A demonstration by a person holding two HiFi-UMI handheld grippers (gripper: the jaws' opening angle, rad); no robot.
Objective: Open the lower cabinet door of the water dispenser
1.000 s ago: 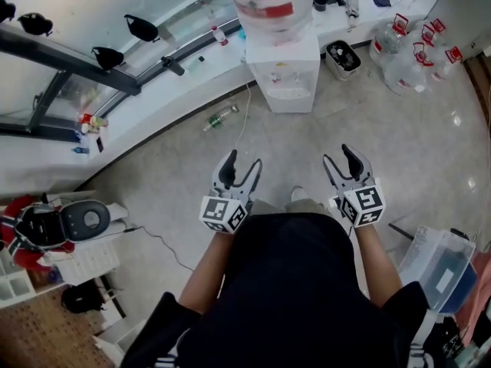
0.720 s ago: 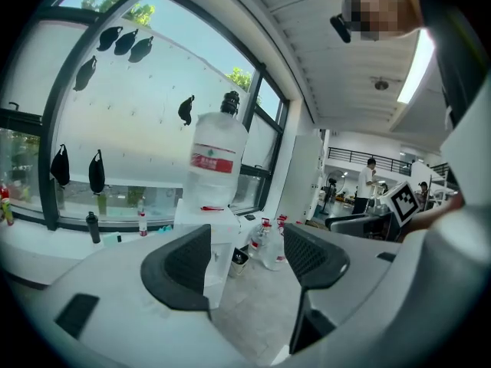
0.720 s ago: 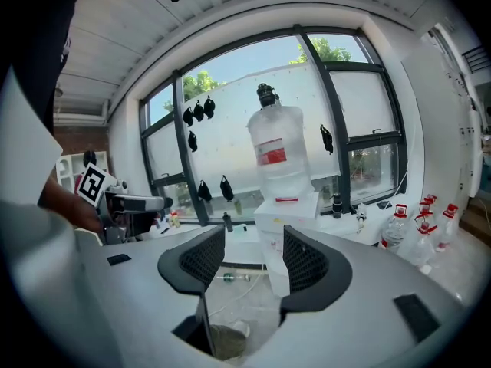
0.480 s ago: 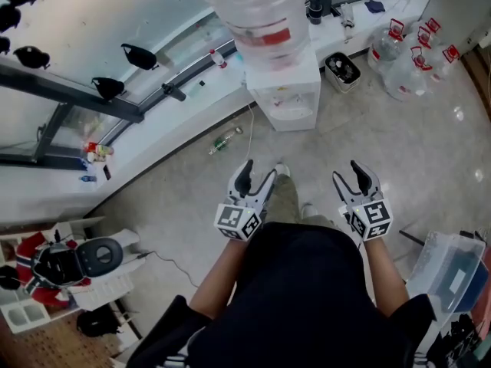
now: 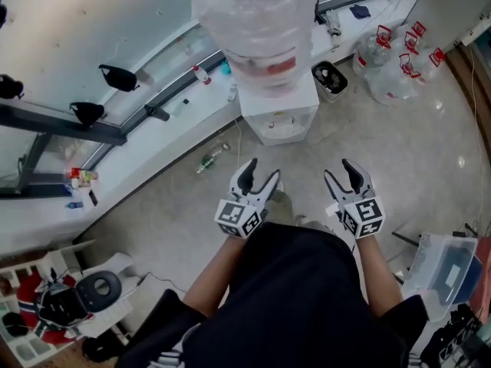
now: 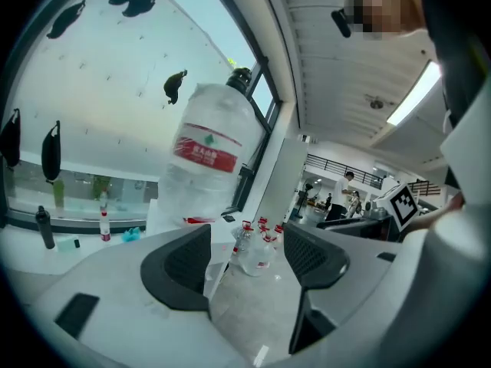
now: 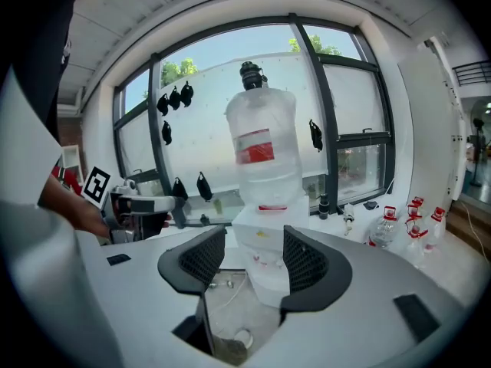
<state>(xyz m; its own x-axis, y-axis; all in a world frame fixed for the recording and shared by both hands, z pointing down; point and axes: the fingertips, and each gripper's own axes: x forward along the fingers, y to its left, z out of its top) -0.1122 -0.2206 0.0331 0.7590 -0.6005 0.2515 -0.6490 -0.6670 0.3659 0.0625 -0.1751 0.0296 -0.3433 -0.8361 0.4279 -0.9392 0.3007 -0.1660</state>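
The white water dispenser (image 5: 278,115) stands against the window ledge with a big clear bottle (image 5: 257,21) on top. Its lower front is hidden from the head view; in the right gripper view part of that front (image 7: 265,282) shows between the jaws, some way off. My left gripper (image 5: 258,176) and right gripper (image 5: 342,176) hover side by side above the floor, short of the dispenser, both open and empty. The left gripper (image 6: 245,259) looks past the bottle (image 6: 205,159) toward the hall. The right gripper (image 7: 245,261) faces the dispenser straight on.
Several spare water bottles (image 5: 390,61) stand on the floor right of the dispenser, beside a small dark bin (image 5: 328,79). A green bottle (image 5: 209,159) and a white cable (image 5: 237,140) lie left of it. A clear plastic box (image 5: 443,271) is at my right.
Both grippers and the person have moved forward toward the dispenser, which now looms larger and nearer in the head view. The jaws of both stay open.
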